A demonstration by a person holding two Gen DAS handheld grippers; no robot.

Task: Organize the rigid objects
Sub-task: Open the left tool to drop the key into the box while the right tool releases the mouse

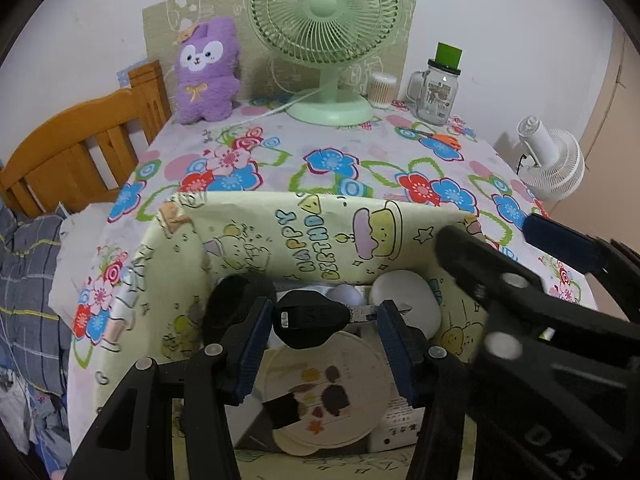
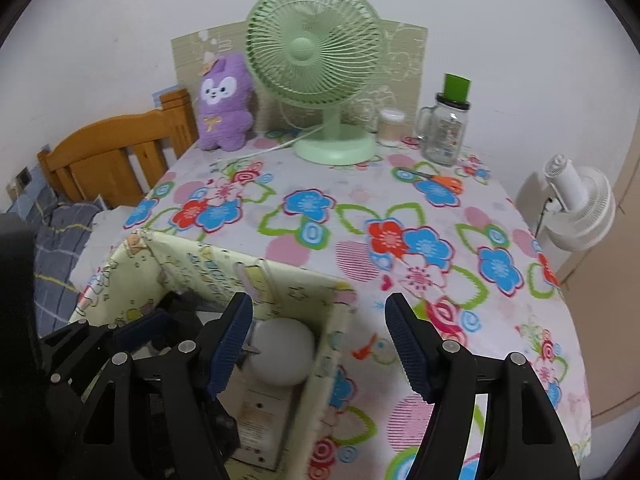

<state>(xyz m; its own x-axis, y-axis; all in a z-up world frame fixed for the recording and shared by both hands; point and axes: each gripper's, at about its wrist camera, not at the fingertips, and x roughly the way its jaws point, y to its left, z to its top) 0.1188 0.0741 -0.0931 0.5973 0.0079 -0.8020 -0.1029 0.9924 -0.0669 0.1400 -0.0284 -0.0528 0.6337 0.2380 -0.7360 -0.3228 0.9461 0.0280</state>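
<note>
Key (image 1: 310, 317) sits between the left hand-held gripper (image 1: 320, 320) pads, over the box (image 1: 280, 220); fan (image 1: 326, 36) and jar (image 1: 438, 92) far beyond on the desk (image 1: 360, 152).

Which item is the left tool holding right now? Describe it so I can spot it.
Find the pale yellow birthday-print box at the near edge of the floral tablecloth. Over its open top, the left tool grips a key crosswise. Its black plastic head and thin metal blade set it apart from the white rounded items beneath.
</note>
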